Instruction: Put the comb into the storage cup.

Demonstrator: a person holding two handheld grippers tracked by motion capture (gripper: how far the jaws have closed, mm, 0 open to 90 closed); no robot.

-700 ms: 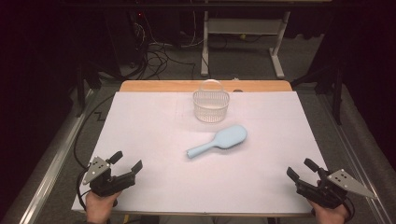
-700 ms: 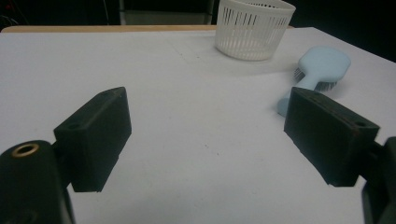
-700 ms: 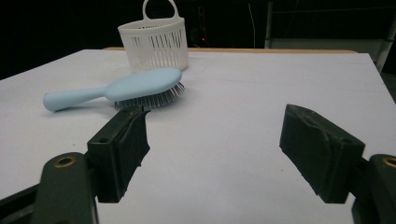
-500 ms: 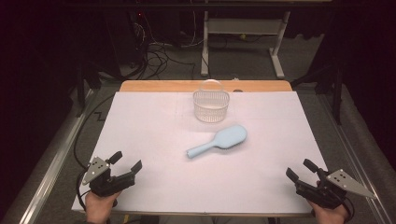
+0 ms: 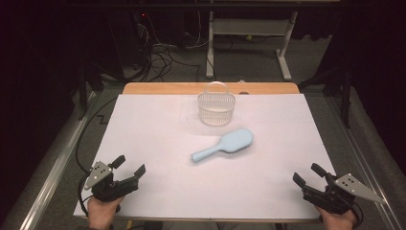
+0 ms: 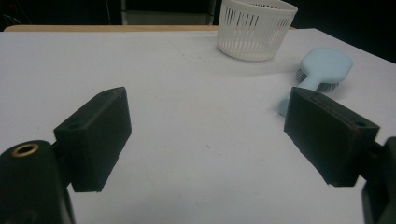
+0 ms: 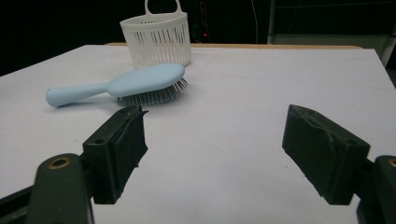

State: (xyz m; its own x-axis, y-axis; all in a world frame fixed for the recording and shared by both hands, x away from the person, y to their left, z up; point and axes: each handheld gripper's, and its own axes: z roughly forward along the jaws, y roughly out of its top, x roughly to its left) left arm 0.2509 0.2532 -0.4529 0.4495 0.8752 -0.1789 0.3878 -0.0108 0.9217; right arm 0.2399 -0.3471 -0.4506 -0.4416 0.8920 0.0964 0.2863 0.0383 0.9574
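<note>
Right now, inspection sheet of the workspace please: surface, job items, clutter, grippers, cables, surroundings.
Surface: white sheet over a wooden table, flat.
Job's things: light blue hairbrush lying bristles down, handle toward the near left; white slotted basket upright behind it, apart from it.
Clutter: nothing seen.
Grippers: left gripper and right gripper open at the near corners, holding nothing.
Cables: black cable along the table's left edge; a tangle on the floor behind.
Surroundings: dark room, white table frame behind.

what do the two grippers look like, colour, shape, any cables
Both are black handheld tools with two blocky black jaws. The left gripper and the right gripper each carry a grey three-cornered plate on top. A black cable trails from the left one. Brass-coloured ringed holes show near the jaw mounts.
</note>
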